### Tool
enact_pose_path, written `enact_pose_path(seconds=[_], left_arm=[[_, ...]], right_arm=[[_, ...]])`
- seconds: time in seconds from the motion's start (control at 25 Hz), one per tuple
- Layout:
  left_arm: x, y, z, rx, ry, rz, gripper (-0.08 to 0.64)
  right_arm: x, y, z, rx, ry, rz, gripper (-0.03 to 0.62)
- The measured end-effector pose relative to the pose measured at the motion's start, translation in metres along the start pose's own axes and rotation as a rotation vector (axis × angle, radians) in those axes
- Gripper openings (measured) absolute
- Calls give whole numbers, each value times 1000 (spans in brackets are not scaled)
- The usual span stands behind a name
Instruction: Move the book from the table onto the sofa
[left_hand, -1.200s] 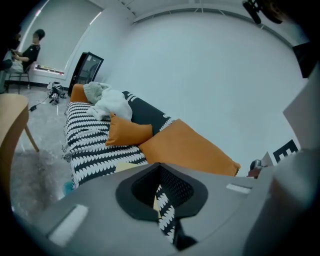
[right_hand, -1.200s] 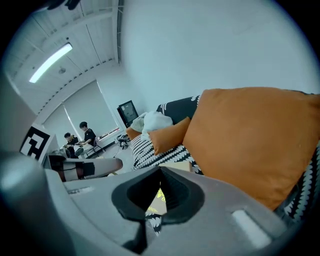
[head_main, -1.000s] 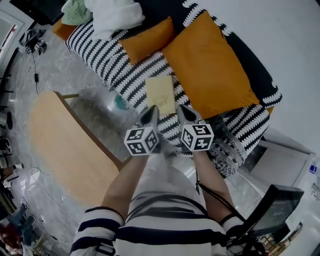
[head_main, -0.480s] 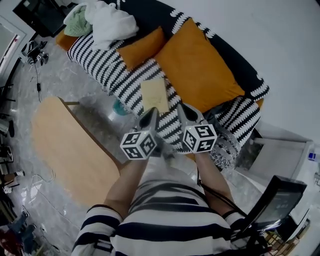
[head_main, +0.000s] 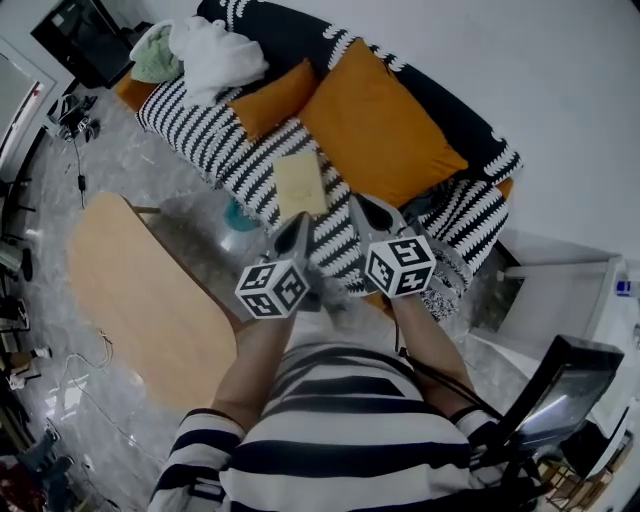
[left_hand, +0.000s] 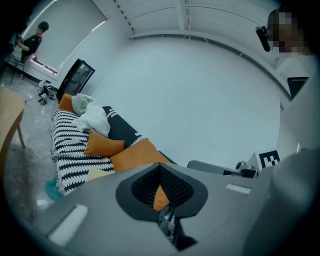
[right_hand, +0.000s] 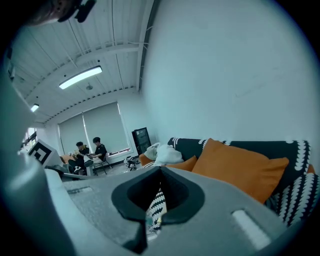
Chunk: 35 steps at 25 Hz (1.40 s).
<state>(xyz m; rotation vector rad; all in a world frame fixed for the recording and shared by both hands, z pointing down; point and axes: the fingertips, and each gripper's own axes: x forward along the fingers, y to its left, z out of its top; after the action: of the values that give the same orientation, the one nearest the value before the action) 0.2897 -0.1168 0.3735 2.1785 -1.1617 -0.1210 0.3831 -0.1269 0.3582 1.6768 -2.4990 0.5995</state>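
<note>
The pale yellow book (head_main: 299, 184) lies flat on the black-and-white striped sofa seat (head_main: 205, 140), beside the big orange cushion (head_main: 375, 125); its corner also shows in the left gripper view as the book (left_hand: 97, 173). My left gripper (head_main: 300, 226) and right gripper (head_main: 362, 208) hang side by side in front of the sofa, above and short of the book, both shut with nothing between the jaws. In the left gripper view my left gripper (left_hand: 161, 167) points at the sofa; in the right gripper view my right gripper (right_hand: 160, 171) does too.
A light wooden table (head_main: 150, 300) stands to the left of me. A smaller orange cushion (head_main: 273, 98) and a heap of white and green cloth (head_main: 205, 50) lie on the sofa's far end. A teal object (head_main: 236, 212) sits on the floor. People sit in the background (right_hand: 90, 152).
Both grippers have risen and drawn back from the book, which stays lying on the sofa seat. The jaws remain shut throughout.
</note>
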Motion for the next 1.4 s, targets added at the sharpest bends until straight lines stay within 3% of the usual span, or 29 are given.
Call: enact_pose_path(seconds=[0.4,0.84,1.4], left_arm=[[-34,-17,11,35,-39,-18,0],[-61,-27,13,94,-28,-73,0],[-136,-14,-9,72,-12,-51,0]], right_arm=[[-32,21,-8,3,-8,21,-3],[-56,48,-5,-25,-45,-26,-3],[-92,107,-42,-15,-14,-29,-3]])
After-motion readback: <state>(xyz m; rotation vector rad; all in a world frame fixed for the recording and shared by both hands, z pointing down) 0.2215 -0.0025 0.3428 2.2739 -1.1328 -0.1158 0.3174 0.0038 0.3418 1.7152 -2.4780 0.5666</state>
